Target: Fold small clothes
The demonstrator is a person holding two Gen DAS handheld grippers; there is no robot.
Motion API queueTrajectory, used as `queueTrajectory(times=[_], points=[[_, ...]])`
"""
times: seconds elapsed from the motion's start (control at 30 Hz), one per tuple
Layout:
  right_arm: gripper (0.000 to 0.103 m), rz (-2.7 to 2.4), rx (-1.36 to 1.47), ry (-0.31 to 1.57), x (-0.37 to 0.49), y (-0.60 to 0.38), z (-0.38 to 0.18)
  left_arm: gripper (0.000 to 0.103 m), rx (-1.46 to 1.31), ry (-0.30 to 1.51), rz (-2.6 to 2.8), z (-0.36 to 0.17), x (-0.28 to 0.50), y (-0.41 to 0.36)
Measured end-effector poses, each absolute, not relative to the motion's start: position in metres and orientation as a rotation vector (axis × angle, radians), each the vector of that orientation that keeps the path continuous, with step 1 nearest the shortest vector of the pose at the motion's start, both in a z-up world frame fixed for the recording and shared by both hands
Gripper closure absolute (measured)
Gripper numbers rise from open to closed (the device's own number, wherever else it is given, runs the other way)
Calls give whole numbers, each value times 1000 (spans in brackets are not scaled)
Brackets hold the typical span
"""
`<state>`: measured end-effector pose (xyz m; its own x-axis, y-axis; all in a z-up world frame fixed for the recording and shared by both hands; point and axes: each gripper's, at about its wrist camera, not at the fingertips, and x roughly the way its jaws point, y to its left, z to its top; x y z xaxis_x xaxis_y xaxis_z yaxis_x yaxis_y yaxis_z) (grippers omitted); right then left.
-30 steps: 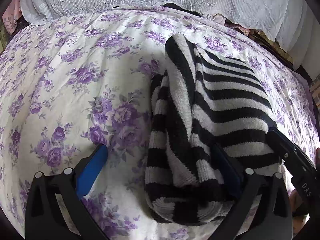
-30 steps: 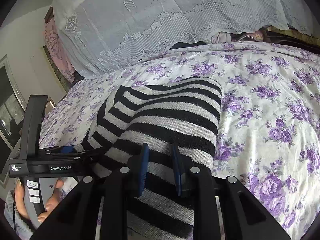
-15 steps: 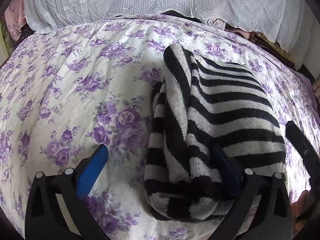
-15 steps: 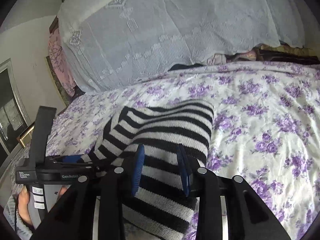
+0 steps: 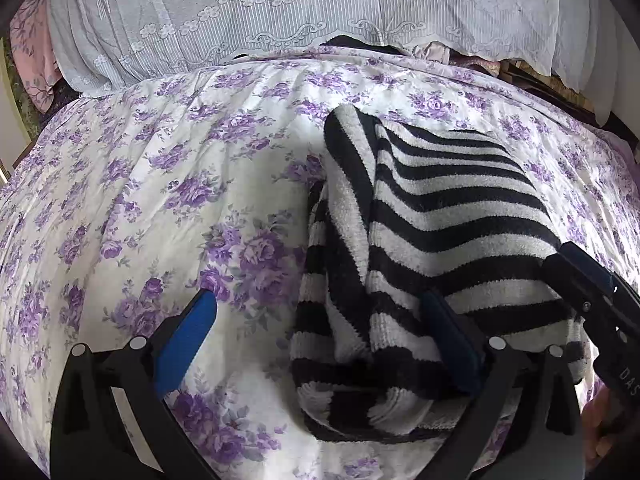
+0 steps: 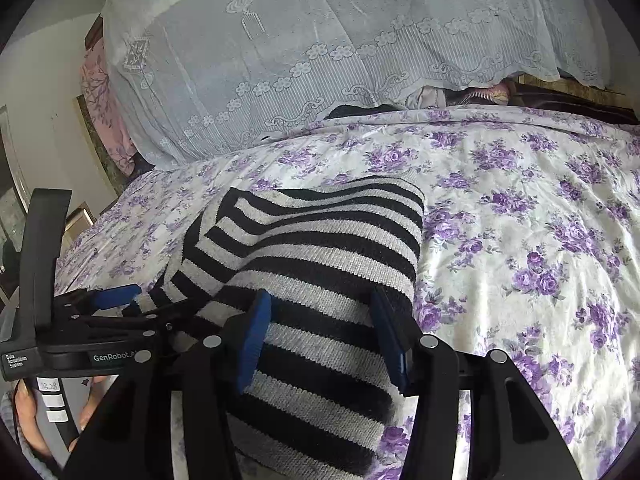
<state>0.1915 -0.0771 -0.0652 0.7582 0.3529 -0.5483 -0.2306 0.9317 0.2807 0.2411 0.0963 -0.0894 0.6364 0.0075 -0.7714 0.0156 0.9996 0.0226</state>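
A black-and-white striped knit garment [image 5: 440, 216] [image 6: 320, 248] lies folded on the floral bedspread [image 5: 160, 200]. My left gripper [image 5: 320, 336] is open wide. Its right pad rests against the garment's near fold and its left pad hangs over bare bedspread. My right gripper [image 6: 320, 340] sits low over the garment's near right part. Its jaws are opening, with the knit lying between the blue pads [image 6: 252, 340], which no longer pinch it. One finger of the right gripper [image 5: 580, 280] shows at the garment's right edge in the left wrist view.
A white lace cover [image 6: 320, 40] drapes over a bulky pile at the back of the bed. Some clothes [image 6: 460, 96] peek out under its hem. Hands hold both gripper handles at the near edges. Floral bedspread [image 6: 540, 240] lies open left and right of the garment.
The right gripper's pads have spread from a narrow pinch on the knit to a wide gap. The left gripper stays wide open, tilted slightly upward.
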Motion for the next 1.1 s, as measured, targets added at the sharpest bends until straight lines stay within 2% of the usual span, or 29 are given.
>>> queueTrajectory(times=[0.17,0.27,0.3,0.33,0.67,0.77,1.1], points=[[49,317,257,500,175,-90,-48,4,42,864,7,-86,239,94],[36,308,224,636,193,-81,-64,4,65,855,15,-86,238,91],[27,295,210,698,201,-77,-72,4,67,856,14,-86,238,90],[23,290,225,707,204,-79,-74,4,67,861,13,-86,238,90],[22,320,348,670,199,-99,-71,4,49,858,-6,-84,236,90],[20,330,395,690,202,-104,-75,4,13,872,-51,-83,236,91],[16,351,661,730,211,-139,-92,4,-512,1002,-456,-98,250,140]])
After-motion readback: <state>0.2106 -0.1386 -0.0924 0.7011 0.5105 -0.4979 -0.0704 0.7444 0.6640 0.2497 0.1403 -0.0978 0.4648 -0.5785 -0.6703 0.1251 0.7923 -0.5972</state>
